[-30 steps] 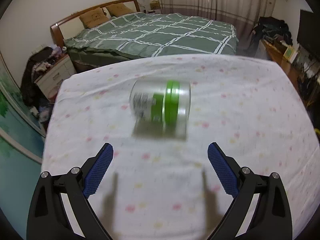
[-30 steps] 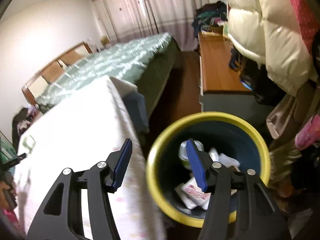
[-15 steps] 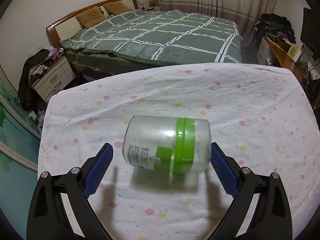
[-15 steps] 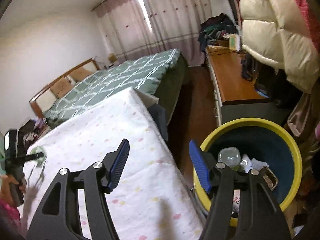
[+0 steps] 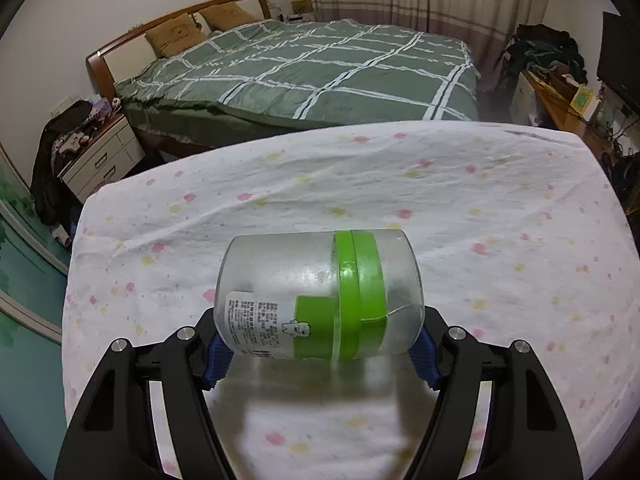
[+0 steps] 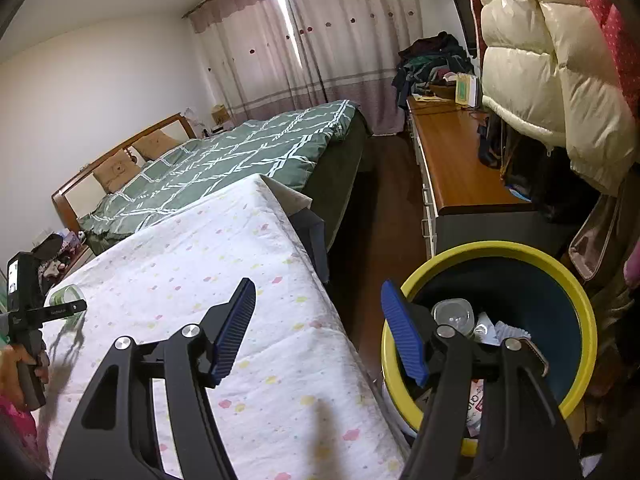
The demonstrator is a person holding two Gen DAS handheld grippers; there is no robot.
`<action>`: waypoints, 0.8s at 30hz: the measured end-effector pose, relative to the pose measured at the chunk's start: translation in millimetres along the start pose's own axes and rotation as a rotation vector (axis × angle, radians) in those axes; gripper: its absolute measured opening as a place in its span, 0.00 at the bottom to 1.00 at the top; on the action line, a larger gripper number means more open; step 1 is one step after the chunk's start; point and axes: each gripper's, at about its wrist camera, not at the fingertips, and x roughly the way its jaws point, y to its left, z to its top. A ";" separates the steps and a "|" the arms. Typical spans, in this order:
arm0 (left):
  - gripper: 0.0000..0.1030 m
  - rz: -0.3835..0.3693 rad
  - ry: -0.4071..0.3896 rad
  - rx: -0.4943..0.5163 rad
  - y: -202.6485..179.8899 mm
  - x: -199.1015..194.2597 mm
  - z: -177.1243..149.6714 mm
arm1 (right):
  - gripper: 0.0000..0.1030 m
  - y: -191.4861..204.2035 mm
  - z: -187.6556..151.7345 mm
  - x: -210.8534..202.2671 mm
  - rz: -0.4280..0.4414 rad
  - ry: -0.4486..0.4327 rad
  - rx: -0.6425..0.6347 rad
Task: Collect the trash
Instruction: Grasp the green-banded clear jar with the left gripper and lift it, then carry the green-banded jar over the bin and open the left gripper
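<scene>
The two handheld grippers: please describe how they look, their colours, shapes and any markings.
The left gripper and the right gripper look alike: black angular arms with triangular cut-outs, silver round screws at the joints, and ribbed blue pads on the fingertips. No cables show. In the right wrist view, the left one has a black handle and faint white lettering.

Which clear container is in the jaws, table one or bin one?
The jar with the green band, lying sideways on the table, clamped by the left gripper. The other container sits in the yellow-rimmed bin.
</scene>
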 end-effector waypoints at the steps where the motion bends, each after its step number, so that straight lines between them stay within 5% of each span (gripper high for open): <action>1: 0.68 -0.007 -0.005 0.004 -3.2 -5.6 -2.0 | 0.61 -0.2 -0.1 -0.1 0.000 0.000 0.003; 14: 0.68 -0.203 -0.127 0.242 -146.3 -107.1 -2.4 | 0.61 -19.2 -5.5 -24.9 -0.050 -0.052 0.005; 24: 0.68 -0.430 -0.109 0.467 -326.9 -146.9 -33.0 | 0.66 -101.6 5.3 -96.6 -0.169 -0.152 0.044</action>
